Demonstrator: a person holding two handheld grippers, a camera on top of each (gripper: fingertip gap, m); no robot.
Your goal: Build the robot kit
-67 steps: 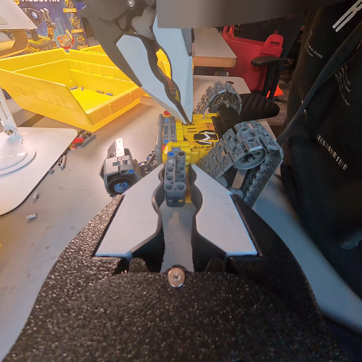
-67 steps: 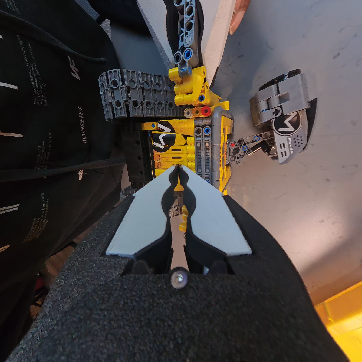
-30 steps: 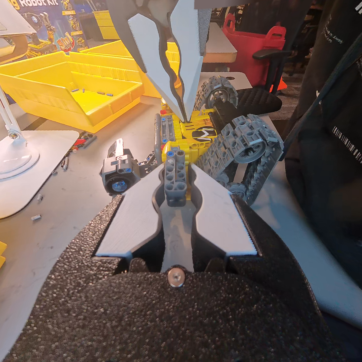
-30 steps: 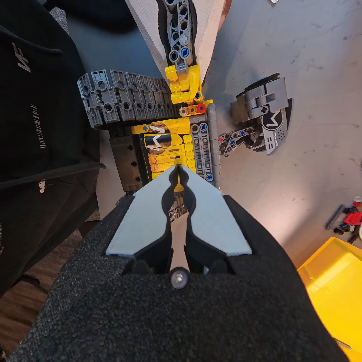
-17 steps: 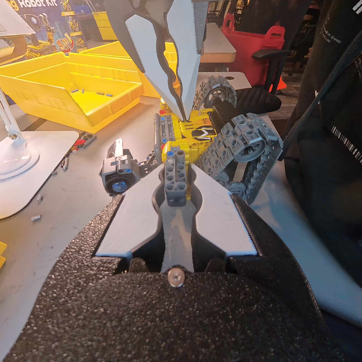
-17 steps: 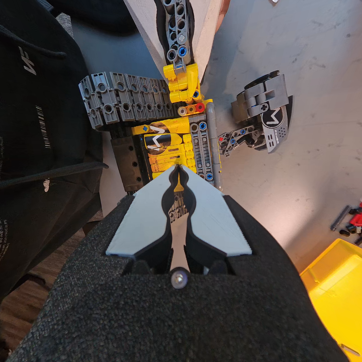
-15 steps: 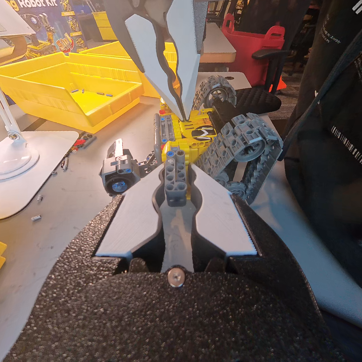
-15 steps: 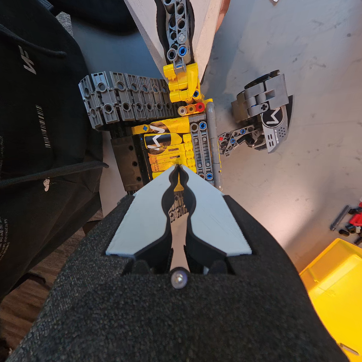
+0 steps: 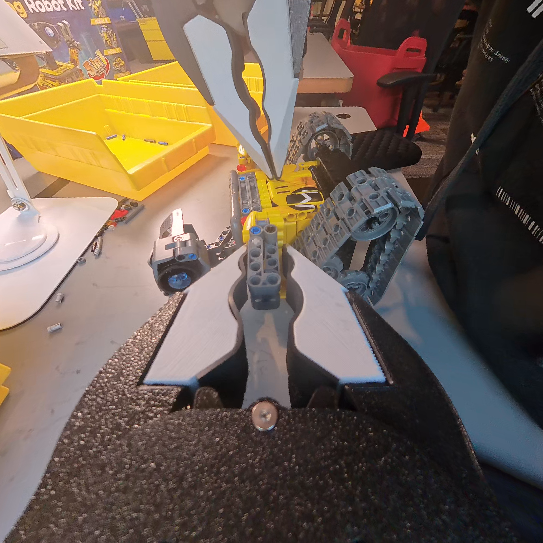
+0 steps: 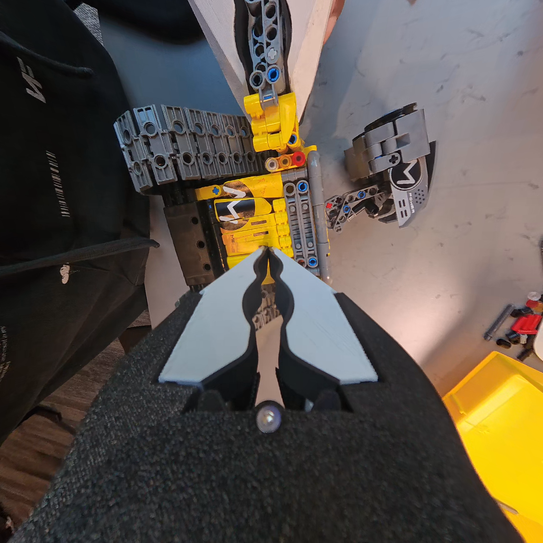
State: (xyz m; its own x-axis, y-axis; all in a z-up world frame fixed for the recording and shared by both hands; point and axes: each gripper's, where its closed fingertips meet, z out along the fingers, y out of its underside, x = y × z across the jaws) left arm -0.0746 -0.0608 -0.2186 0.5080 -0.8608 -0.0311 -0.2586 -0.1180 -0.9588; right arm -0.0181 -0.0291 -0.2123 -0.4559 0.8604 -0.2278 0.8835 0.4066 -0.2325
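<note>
A yellow and grey tracked brick model (image 9: 282, 199) lies on the grey table (image 9: 97, 296). My left gripper (image 9: 266, 249) is shut on the grey holed beam (image 9: 263, 264) that sticks out from the model's near end. My right gripper (image 10: 266, 249) is shut, and its tips touch the yellow top panel (image 10: 249, 232) of the model. In the left wrist view it comes down from above (image 9: 274, 175). In the right wrist view the left gripper's fingers (image 10: 305, 58) clamp the beam (image 10: 266, 50) at the top. The grey tread (image 10: 182, 147) faces a person's dark clothing.
A grey motor block (image 9: 176, 261) on a short linkage lies left of the model; it also shows in the right wrist view (image 10: 390, 173). Yellow bins (image 9: 117, 141) stand behind. A white lamp base (image 9: 44, 235), loose small parts (image 9: 123, 211) and a person in black (image 9: 484, 205) are nearby. My hands' fingertips stand some 7 centimeters from each other.
Over two seconds the right gripper has tilted more upright and drawn back a little, with its tips still on the yellow panel. The left gripper's hold on the beam is unchanged.
</note>
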